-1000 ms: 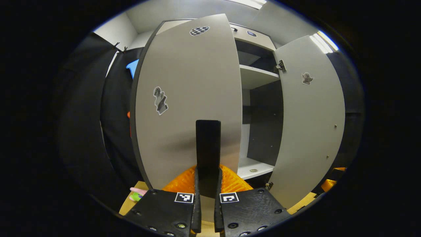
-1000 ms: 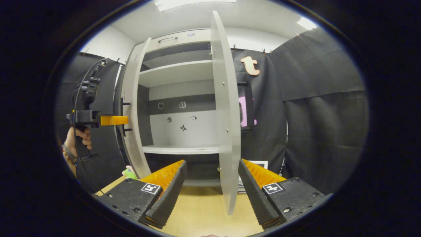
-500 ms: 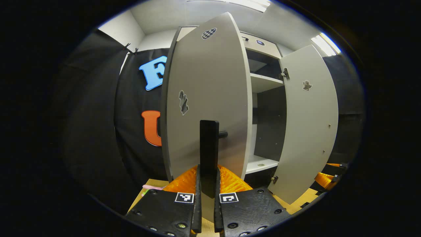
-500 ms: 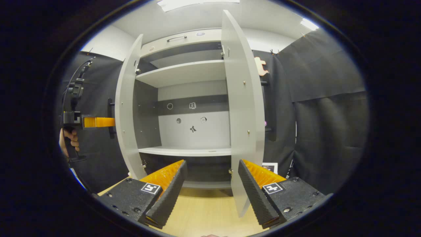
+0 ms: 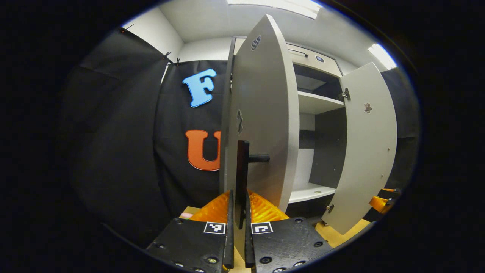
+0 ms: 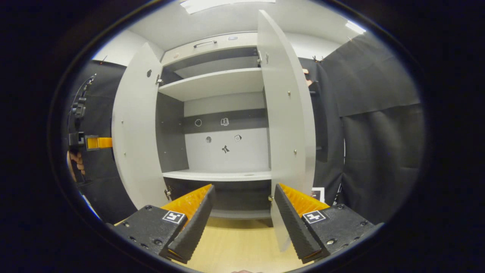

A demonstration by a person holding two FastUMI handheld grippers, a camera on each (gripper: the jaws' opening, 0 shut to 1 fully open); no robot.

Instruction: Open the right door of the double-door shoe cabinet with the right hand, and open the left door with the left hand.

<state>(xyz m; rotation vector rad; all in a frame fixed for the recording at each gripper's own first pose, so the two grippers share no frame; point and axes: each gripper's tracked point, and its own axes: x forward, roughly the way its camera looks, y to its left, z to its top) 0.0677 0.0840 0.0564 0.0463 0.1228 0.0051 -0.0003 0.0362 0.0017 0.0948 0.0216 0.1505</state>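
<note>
The left tongs (image 5: 237, 212) are clenched on the black handle (image 5: 242, 170) of the left door (image 5: 261, 125); both fingers press on the vertical bar, one on each side. The right tongs (image 6: 244, 216) are released, the jaws stand wide apart and hold nothing, and the lower edge of the right door (image 6: 288, 125) hangs between them without touching.

The shoe cabinet (image 6: 219, 76) stands on the wooden floor (image 6: 242, 242) at the back of the booth, and both doors are swung far out, so the task seems almost finished.

The doors look like stiff, flat boards on metal hinges. They probably turn easily and are not fragile, but the faces are smooth, so a grip on the panel edge may slip. The handle bar is the better place to take hold: it is narrow and rigid, and it stands off from the panel on a short post. The pull should follow the arc of the hinge, otherwise the bar may twist inside the tongs.

The left gripper view shows the outer face of the left door with its stickers, the handle and the grip itself. The right gripper view shows the inner faces of both doors, the inside shelf (image 6: 212, 83), small marks on the back wall, and farther off at the left the other gripper with the hand (image 6: 75, 163) holding it.
</note>
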